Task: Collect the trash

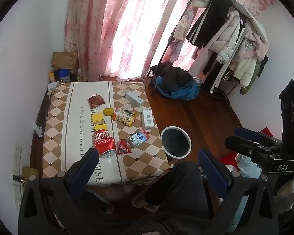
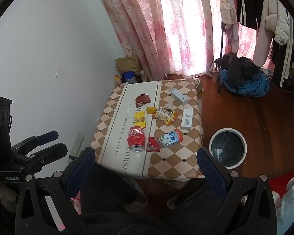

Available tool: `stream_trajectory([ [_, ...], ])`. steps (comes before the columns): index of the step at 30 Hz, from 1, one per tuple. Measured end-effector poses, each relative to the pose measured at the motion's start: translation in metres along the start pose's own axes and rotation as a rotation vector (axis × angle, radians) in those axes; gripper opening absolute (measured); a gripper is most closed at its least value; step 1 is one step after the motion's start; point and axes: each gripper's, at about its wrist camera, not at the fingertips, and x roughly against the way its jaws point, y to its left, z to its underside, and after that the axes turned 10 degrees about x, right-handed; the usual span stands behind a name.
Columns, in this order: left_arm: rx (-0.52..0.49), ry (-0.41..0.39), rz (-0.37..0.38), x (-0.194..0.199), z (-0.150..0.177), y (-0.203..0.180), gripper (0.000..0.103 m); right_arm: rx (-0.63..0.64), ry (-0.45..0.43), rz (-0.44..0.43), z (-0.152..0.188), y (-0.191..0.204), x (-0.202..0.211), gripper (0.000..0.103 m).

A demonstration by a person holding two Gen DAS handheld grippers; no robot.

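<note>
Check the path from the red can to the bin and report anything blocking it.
Nothing visible blocks it. The red can lies on its side on the table; the open bin stands on the floor just past the table's edge. The red sachet and blue pouch lie flat between them, easily cleared.

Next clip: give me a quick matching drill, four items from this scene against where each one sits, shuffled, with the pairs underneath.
Items:
1. red soda can
2. trash bin
3. yellow fruit
4. blue-lidded tub

Places:
A. floor by the wall, behind the table
B. lying on its side at the table's near end
C. floor to the right of the table
D. mid-table, left of the noodle packet

Pairs: 1-B, 2-C, 3-D, 4-A
</note>
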Motion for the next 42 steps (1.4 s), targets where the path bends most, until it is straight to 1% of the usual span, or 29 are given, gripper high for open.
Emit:
stream_trajectory([
  [7,-0.009,-0.008,0.006,-0.003,-0.001,-0.007,0.103,-0.015,-0.015,-0.011,0.000,-0.001,0.002,0.103],
  [9,-0.007,-0.004,0.015,-0.002,-0.004,-0.002,0.103,-0.010,-0.008,-0.007,0.001,-0.002,0.002,0.103],
  [13,-0.006,-0.002,0.017,-0.002,-0.005,-0.002,0.103,-0.007,-0.002,-0.005,0.001,-0.005,0.008,0.103],
  [16,-0.005,-0.003,0.021,-0.001,-0.006,-0.003,0.103,-0.006,0.000,-0.006,0.000,0.000,0.006,0.103],
  [24,-0.002,-0.014,0.033,-0.001,-0.004,0.001,0.103,-0.017,-0.012,-0.018,-0.004,-0.002,0.003,0.103],
  [32,0.003,-0.014,0.032,0.000,-0.004,0.003,0.103,-0.017,-0.002,-0.022,-0.004,-0.001,0.002,0.103],
  [42,0.002,-0.011,0.033,0.001,-0.005,0.004,0.103,0.001,-0.010,-0.025,0.000,0.005,0.002,0.103],
])
